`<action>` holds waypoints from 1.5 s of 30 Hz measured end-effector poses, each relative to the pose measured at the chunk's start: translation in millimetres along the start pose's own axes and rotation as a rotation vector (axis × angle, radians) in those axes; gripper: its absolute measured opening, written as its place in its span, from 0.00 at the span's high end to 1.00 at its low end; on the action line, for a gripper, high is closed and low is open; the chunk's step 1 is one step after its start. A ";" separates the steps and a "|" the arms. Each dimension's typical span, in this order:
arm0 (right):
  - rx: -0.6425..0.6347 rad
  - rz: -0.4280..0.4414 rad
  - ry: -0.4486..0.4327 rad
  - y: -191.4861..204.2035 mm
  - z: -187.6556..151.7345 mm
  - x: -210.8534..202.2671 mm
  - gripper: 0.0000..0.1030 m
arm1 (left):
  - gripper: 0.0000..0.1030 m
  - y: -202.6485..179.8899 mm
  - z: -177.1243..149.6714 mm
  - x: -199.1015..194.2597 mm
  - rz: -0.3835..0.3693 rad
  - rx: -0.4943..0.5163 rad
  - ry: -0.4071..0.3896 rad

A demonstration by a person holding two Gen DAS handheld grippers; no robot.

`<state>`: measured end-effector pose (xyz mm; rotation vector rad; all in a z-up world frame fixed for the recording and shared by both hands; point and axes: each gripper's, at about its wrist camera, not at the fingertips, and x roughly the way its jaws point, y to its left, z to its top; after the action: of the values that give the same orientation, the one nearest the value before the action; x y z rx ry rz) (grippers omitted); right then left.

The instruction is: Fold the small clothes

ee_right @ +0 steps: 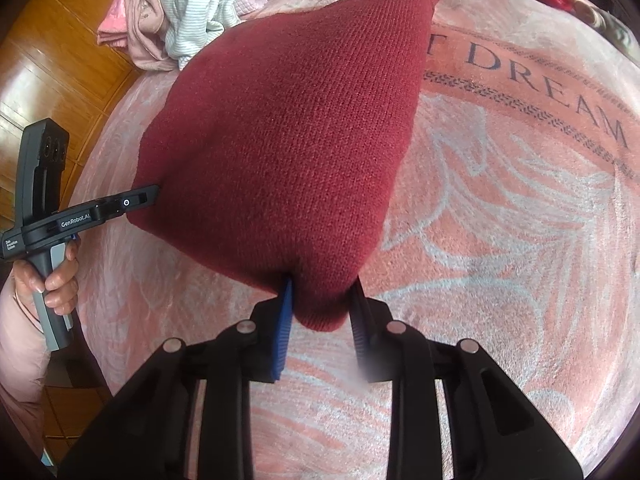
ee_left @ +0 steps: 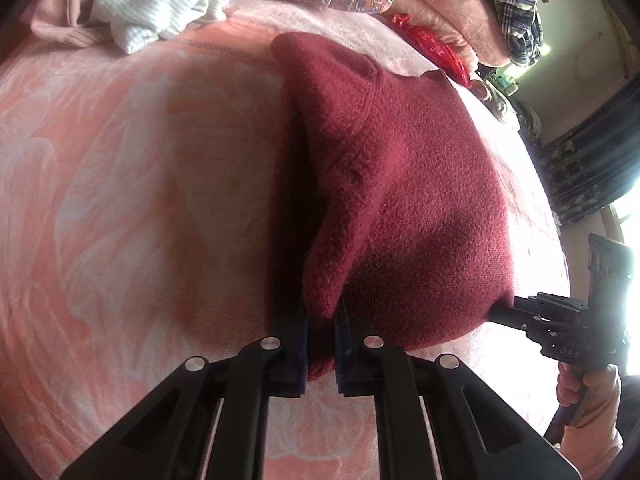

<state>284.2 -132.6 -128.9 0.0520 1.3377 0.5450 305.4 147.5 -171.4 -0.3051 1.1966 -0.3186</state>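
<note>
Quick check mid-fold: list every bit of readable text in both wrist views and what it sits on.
"T DREAM" on the pink blanket; earlier letters hidden by the maroon knit sweater.
"GenRobot.AI" on the left tongs.
"DAS" on the right tongs.
Small white print at the left tongs' rear: too small to read.

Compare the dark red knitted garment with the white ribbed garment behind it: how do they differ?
The dark red knitted garment lies spread on the pink blanket, gripped at its near edge; the white ribbed garment lies crumpled in the pile, untouched. The red knit looks thick and plain, the white thin and striped. Both lie on the bed.
</note>
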 end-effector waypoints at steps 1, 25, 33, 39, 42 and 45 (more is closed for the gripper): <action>0.002 -0.001 -0.002 0.1 -0.7 0.4 0.75 | 0.90 0.6 0.4 1.1 0.001 0.003 0.000; -0.021 0.000 -0.009 -3.5 2.2 7.6 0.72 | 0.60 -31.8 108.4 -22.4 0.100 0.056 -0.071; -0.021 0.016 0.002 -6.9 4.4 10.9 0.71 | 0.60 -23.9 162.7 29.3 0.159 -0.028 -0.014; -0.027 0.023 0.001 -7.9 3.5 13.5 0.70 | 0.95 -28.0 173.3 38.1 0.185 -0.028 -0.038; -0.025 0.025 -0.002 -7.9 3.0 13.6 0.70 | 0.96 -36.5 177.6 30.0 0.198 0.005 -0.084; -0.026 0.025 -0.004 -8.2 2.5 13.7 0.69 | 0.96 -34.6 176.9 30.1 0.224 0.015 -0.075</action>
<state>291.1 -133.5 -143.5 0.0486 1.3276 0.5831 478.9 115.0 -124.1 -0.1659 1.1421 -0.1202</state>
